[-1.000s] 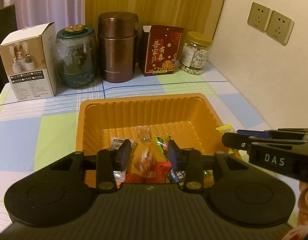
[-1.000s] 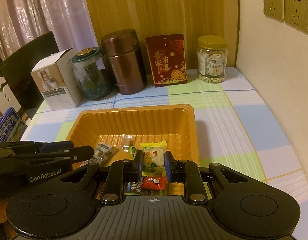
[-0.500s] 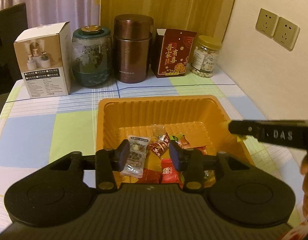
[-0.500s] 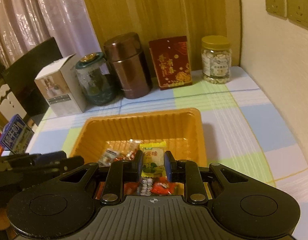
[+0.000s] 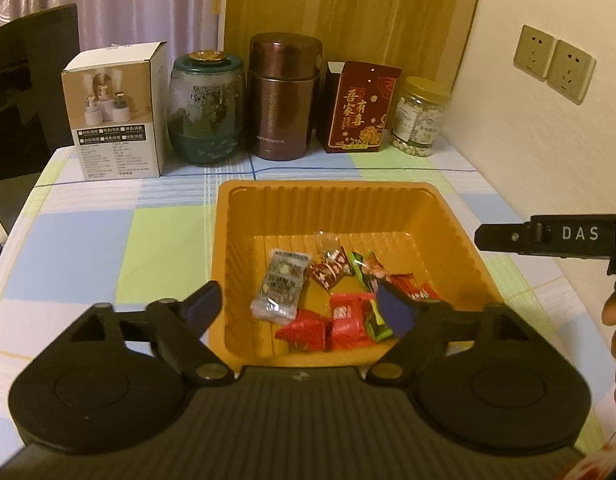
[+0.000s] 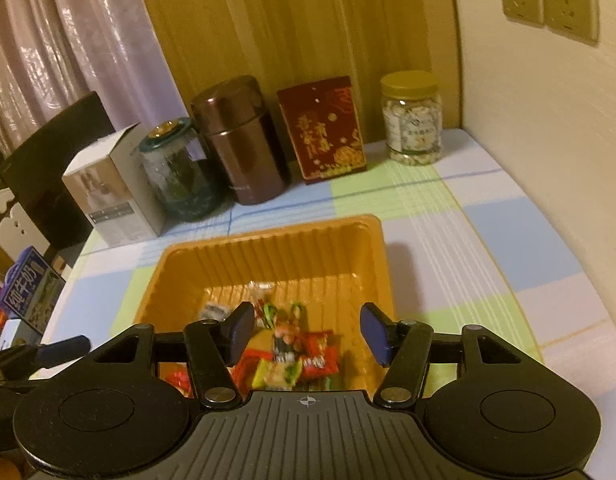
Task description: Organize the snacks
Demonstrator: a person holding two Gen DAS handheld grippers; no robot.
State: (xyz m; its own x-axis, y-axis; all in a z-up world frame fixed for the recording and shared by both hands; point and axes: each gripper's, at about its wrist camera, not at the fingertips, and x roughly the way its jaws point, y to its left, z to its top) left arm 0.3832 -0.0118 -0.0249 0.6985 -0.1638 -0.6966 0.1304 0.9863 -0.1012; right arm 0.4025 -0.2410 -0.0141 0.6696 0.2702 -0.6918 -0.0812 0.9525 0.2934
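An orange plastic tray (image 5: 444, 216) sits on the checked tablecloth and holds several wrapped snacks: a grey packet (image 5: 281, 284), red packets (image 5: 348, 322) and a green one. My left gripper (image 5: 300, 308) is open and empty above the tray's near edge. My right gripper (image 6: 306, 334) is open and empty above the tray (image 6: 378, 264); a yellow-green packet (image 6: 276, 374) lies in the tray below it. The right gripper's fingers (image 5: 548, 236) show at the right of the left wrist view.
At the back stand a white box (image 5: 116, 112), a green glass jar (image 5: 206, 108), a brown canister (image 5: 284, 96), a red box (image 5: 360, 108) and a nut jar (image 5: 420, 116). A wall with sockets (image 5: 554, 62) is at the right. A blue milk carton (image 6: 26, 284) stands off the table's left.
Both grippers opened wide and pulled back and up. The yellow-green packet left the right gripper and the orange snack left the left one; both lie in the tray.
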